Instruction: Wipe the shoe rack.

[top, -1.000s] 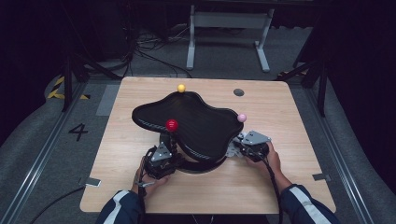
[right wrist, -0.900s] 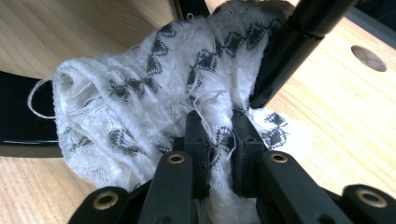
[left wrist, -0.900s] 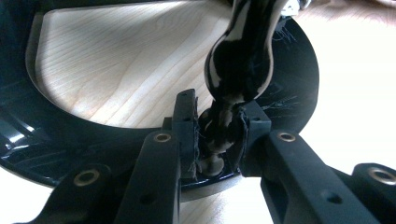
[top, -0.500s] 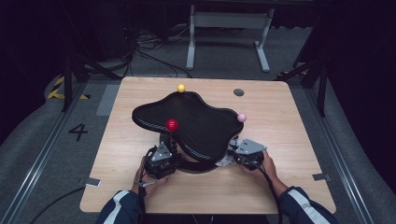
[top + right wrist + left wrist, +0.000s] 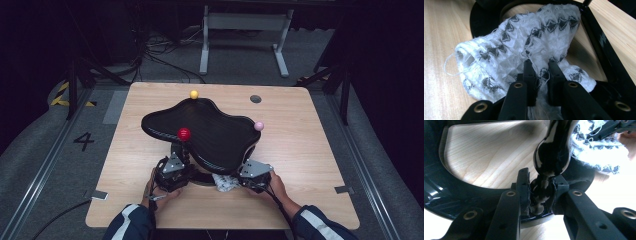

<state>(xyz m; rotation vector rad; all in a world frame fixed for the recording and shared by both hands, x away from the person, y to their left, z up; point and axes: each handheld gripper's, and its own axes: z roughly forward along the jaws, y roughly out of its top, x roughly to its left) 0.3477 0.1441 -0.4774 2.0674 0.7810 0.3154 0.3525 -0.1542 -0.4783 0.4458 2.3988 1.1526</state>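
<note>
Left gripper (image 5: 172, 172) is clamped on the thin beaded stem (image 5: 541, 192) at the foot of the black stand (image 5: 200, 132), near edge of the wooden surface (image 5: 320, 150). In the left gripper view both pads pinch the glossy black stem just under its bulbous section, with the stand's ring base (image 5: 454, 195) curving round behind. Right gripper (image 5: 250, 179) is clamped on a white knit cloth with black diamond pattern (image 5: 524, 50); in the right gripper view the jaws sit close together with fabric bunched between them. Cloth (image 5: 225, 181) lies on the surface at the front of the stand's base, between the two grippers, partly under the wavy black top plate. One end of the cloth is an open tube mouth, loose threads hanging. Cloth also shows upper right in the left gripper view (image 5: 599, 152), just beside the stem.

Stand carries three balls: red ball (image 5: 184, 133) on a post above the left gripper, yellow ball (image 5: 194, 94) at the far edge, pink ball (image 5: 258, 125) at the right edge. Both of the person's hands grip the tools from the bottom of the high view, striped sleeves visible. Round hole (image 5: 255, 99) in the surface at far right, well apart from the stand.
</note>
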